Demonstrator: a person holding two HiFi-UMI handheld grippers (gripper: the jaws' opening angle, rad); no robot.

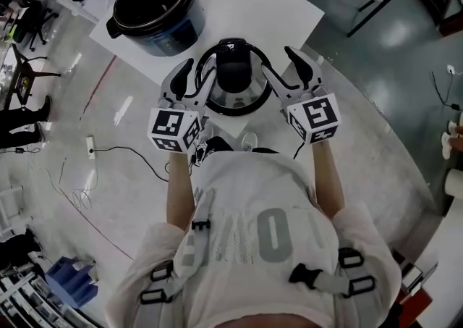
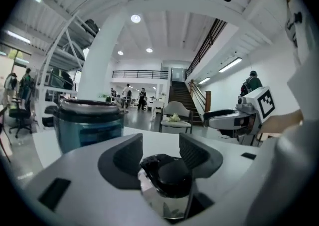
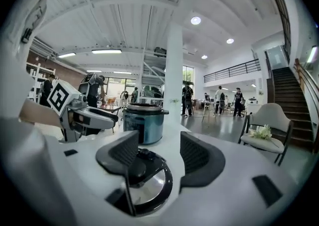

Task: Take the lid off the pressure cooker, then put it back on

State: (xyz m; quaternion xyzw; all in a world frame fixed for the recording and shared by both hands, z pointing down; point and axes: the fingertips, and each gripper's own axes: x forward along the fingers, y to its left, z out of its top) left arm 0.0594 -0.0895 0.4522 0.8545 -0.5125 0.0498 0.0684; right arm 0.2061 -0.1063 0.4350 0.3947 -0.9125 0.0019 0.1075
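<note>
Both forearms are held forward and slightly apart, each gripper pointed away from the body at a shallow downward tilt. The left gripper (image 1: 195,72) and the right gripper (image 1: 277,59) are set on either side of the lid (image 1: 239,96), which is laid flat on the tabletop (image 1: 253,1), its handle (image 1: 233,66) turned upward. The handle's long axis is run away from the person, roughly parallel to both grippers. The left gripper's jaws are kept partly apart, with the handle seen in the gap, low and just beyond the pads. The right gripper's jaws are spread wider, the lid seen low between them, nearer the left jaw. The open pot (image 1: 155,4) is stood beyond the left gripper.
</note>
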